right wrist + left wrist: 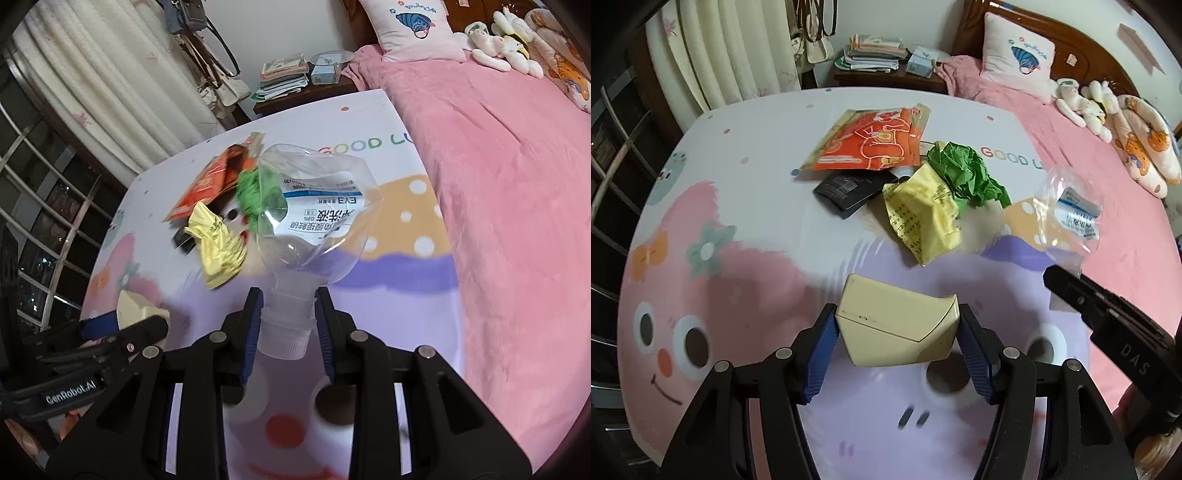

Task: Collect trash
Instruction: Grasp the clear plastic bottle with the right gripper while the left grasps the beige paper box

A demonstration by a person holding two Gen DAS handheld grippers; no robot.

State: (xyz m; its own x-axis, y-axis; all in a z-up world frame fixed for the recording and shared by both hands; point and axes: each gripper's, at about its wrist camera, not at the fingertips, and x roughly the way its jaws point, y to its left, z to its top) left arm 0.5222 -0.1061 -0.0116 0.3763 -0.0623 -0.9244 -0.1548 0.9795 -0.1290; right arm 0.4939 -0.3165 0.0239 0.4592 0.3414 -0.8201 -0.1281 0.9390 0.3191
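**Both grippers hold trash above the patterned table**

Left wrist view: the left gripper [897,332] clenches a cream-coloured, angular plastic box [899,330] between its blue ribbed pads [822,354], one pad pressing each end. The box hangs above the round table with a pastel cartoon-print cover [738,229]. Further back on the cover lies a loose heap: an orange and yellow printed foil packet [875,138], a flat black rectangular box [851,190] partly under the packet, a crumpled yellow printed paper [925,218] and a crumpled green paper wad [967,171] touching the yellow one. At the right edge, the black right gripper [1071,280] reaches in, with a crushed clear plastic bottle with a blue and white label [1071,210] beyond its tips.

Right wrist view: the right gripper [288,321] grasps the clear bottle [317,214] by its white ribbed cap and neck [286,332], body pointing away, above the table cover [406,295]. The yellow paper [218,247], green wad [251,195], orange packet [214,181] and black box [183,240] lie together behind it. At lower left, the left gripper [122,325] shows with the cream box [136,306] in it. A bed with a pink blanket [498,184] borders the table on the right.
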